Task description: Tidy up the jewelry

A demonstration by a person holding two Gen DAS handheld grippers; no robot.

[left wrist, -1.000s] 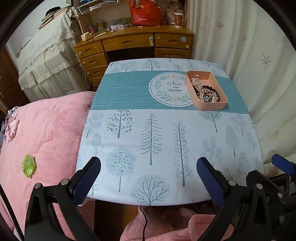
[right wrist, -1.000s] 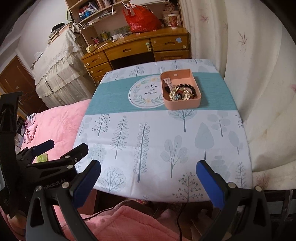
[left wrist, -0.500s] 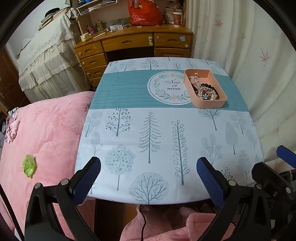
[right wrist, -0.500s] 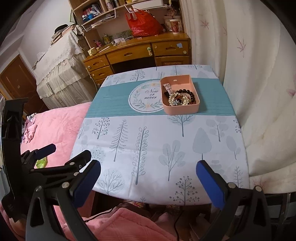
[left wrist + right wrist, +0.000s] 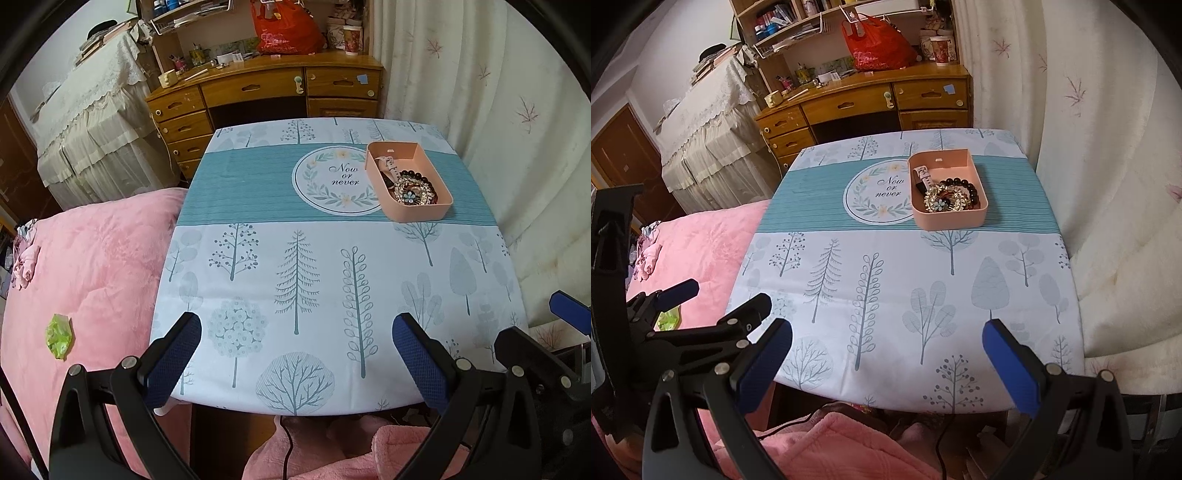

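Note:
A pink tray (image 5: 413, 216) stands on the far right of the table; it also shows in the right wrist view (image 5: 951, 223). In it lie a rhinestone bracelet (image 5: 412, 192), a dark bead bracelet (image 5: 964, 183) and a pale strapped watch (image 5: 388, 168). My left gripper (image 5: 297, 360) is open and empty over the table's near edge, far from the tray. My right gripper (image 5: 886, 363) is open and empty, also at the near edge. The left gripper's body (image 5: 683, 332) shows at the left of the right wrist view.
The table wears a tree-print cloth (image 5: 295, 273) with a teal band. A pink blanket (image 5: 85, 273) lies to the left with a green wrapper (image 5: 59, 336) on it. A wooden desk (image 5: 266, 88) stands behind, curtains (image 5: 517, 129) to the right.
Both grippers have drawn back and risen slightly from the table, so the tray looks farther away. Both stay open and empty.

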